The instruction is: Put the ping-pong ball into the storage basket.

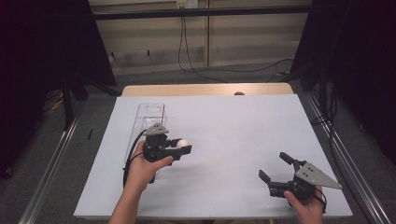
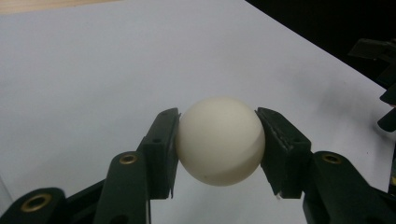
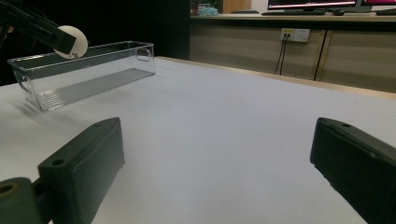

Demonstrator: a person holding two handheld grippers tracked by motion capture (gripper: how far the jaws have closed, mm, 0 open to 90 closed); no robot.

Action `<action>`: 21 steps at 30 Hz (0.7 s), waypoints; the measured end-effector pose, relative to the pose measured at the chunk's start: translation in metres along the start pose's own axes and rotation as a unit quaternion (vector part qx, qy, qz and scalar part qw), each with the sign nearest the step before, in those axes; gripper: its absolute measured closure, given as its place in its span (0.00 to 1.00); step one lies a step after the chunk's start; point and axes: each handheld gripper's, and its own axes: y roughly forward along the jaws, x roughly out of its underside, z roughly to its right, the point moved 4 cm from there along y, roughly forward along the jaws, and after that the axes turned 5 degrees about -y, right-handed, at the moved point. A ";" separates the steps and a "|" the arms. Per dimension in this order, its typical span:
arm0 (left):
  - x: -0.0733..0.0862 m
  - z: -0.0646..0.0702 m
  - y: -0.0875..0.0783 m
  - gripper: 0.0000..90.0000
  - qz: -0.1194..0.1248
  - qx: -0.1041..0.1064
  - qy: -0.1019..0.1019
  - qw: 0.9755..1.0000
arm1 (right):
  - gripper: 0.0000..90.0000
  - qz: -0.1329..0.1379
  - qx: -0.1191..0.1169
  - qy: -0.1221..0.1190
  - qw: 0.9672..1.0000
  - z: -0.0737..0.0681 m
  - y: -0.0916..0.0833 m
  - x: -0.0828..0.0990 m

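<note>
Where left gripper (image 2: 219, 149) clamps it: ball (image 2: 220, 141) smooth, matte, cream-white.

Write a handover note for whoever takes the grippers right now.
Left gripper: shut on the white ball, held up off the table beside the clear bin.
Right gripper: open, holding nothing, low over the white sheet at the near right.
Done: ball picked up.
Left: the ball is not in the bin; probably carry it over the bin and let go.

Clear bin (image 1: 150, 113) partly behind left gripper (image 1: 182, 148)
</note>
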 end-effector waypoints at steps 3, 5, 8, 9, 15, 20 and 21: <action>0.000 0.000 0.000 0.57 0.003 0.001 -0.002 1.000 | 0.03 -0.001 0.000 0.001 1.000 0.000 0.000 0.000; -0.001 0.000 -0.001 0.57 0.006 0.000 -0.007 1.000 | 0.03 0.000 0.000 0.000 1.000 0.000 0.000 0.000; -0.001 -0.001 -0.002 0.57 0.008 0.001 -0.008 1.000 | 0.03 0.000 0.000 0.000 1.000 0.000 0.000 0.000; -0.001 -0.002 -0.003 0.57 0.005 -0.004 -0.004 1.000 | 0.03 0.000 0.000 0.000 1.000 0.000 0.000 0.000; -0.001 -0.003 -0.004 0.57 0.010 -0.002 -0.007 1.000 | 0.03 -0.001 -0.001 0.001 1.000 0.000 0.000 0.000; -0.002 -0.005 -0.006 0.57 0.011 -0.002 -0.007 1.000 | 0.03 -0.002 -0.002 -0.001 1.000 0.000 0.000 0.000; -0.002 -0.006 -0.006 0.57 0.012 -0.003 -0.006 1.000 | 0.03 -0.002 -0.002 0.000 1.000 -0.001 0.000 0.000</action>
